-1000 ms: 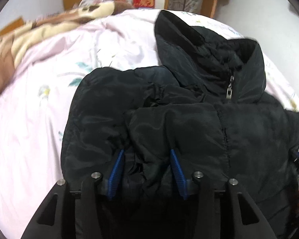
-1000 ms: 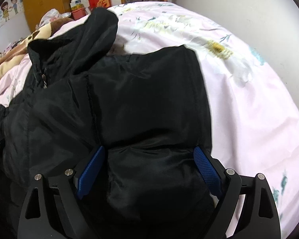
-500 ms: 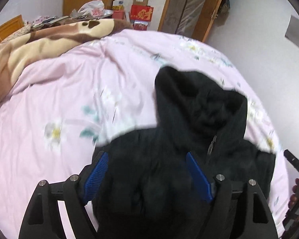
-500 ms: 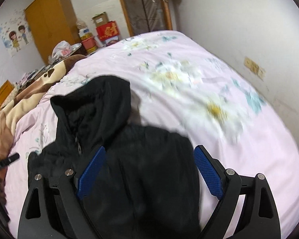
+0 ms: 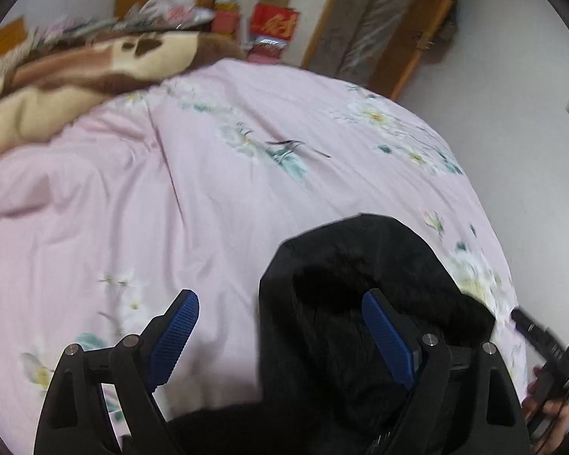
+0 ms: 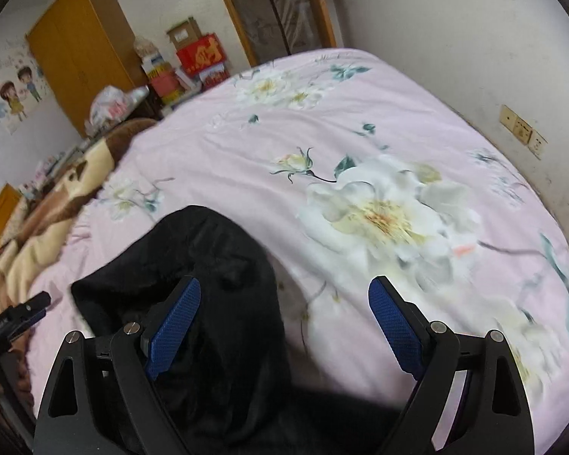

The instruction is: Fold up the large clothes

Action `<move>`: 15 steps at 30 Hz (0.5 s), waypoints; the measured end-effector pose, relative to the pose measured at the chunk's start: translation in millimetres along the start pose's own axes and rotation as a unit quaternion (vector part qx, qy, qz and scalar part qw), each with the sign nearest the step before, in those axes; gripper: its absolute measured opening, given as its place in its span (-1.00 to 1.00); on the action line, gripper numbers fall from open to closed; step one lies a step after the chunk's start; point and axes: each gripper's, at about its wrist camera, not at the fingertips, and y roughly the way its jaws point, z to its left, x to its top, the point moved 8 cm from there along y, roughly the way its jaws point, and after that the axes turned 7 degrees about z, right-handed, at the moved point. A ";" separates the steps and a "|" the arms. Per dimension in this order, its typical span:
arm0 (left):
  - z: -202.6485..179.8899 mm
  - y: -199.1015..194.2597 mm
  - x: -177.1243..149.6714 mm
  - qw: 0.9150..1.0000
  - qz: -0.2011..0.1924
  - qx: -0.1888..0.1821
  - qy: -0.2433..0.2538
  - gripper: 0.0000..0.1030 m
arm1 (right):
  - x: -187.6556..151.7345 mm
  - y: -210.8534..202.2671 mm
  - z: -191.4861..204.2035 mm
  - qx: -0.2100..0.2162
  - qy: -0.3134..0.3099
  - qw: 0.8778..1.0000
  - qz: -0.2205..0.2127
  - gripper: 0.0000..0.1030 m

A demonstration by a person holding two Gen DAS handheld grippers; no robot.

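A black hooded padded jacket (image 5: 360,303) lies on the pink flowered bed sheet (image 5: 208,197); only its hood and upper part show. My left gripper (image 5: 280,326) is open and empty, raised above the hood's left side, its right finger over the hood. The jacket's hood also shows in the right wrist view (image 6: 216,265). My right gripper (image 6: 284,322) is open and empty, raised above the hood's right edge, over the sheet (image 6: 360,132). The jacket's body is hidden below both views.
A brown and cream blanket (image 5: 57,76) is bunched at the bed's left. A white wall (image 6: 474,57) runs along the bed's right side. Boxes (image 6: 197,53), a wardrobe (image 6: 79,49) and a door stand beyond the far end.
My left gripper let go of the jacket fabric and opened wide. Both grippers rose and tilted toward the hood end, so the jacket's body dropped out of view.
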 end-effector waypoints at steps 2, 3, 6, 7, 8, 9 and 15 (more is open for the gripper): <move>1.2 20.9 4.7 1.000 0.009 0.002 -0.004 0.71 | 1.9 37.3 4.6 0.008 0.008 0.999 0.034 0.75; 2.6 28.9 4.6 1.000 0.013 0.010 -0.003 0.71 | -2.3 50.8 7.1 0.017 0.012 0.999 0.050 0.72; 2.2 54.7 -1.4 0.999 0.030 0.023 0.007 0.44 | -13.1 68.9 11.9 0.028 0.013 0.997 0.070 0.20; 2.3 60.6 -4.0 0.999 0.036 0.025 0.010 0.08 | -16.2 72.4 12.4 0.026 0.014 0.997 0.077 0.05; 4.3 65.3 -7.7 0.998 0.043 0.035 0.009 -0.12 | -19.4 75.2 13.2 0.024 0.013 0.996 0.083 -0.26; 4.9 69.0 -10.9 0.998 0.050 0.037 0.006 -0.39 | -24.1 77.1 15.0 0.021 0.009 0.996 0.090 -0.36; 2.1 53.3 -21.6 0.998 0.048 0.035 0.010 -0.91 | -34.5 59.2 25.9 0.039 -0.012 0.996 0.085 -0.82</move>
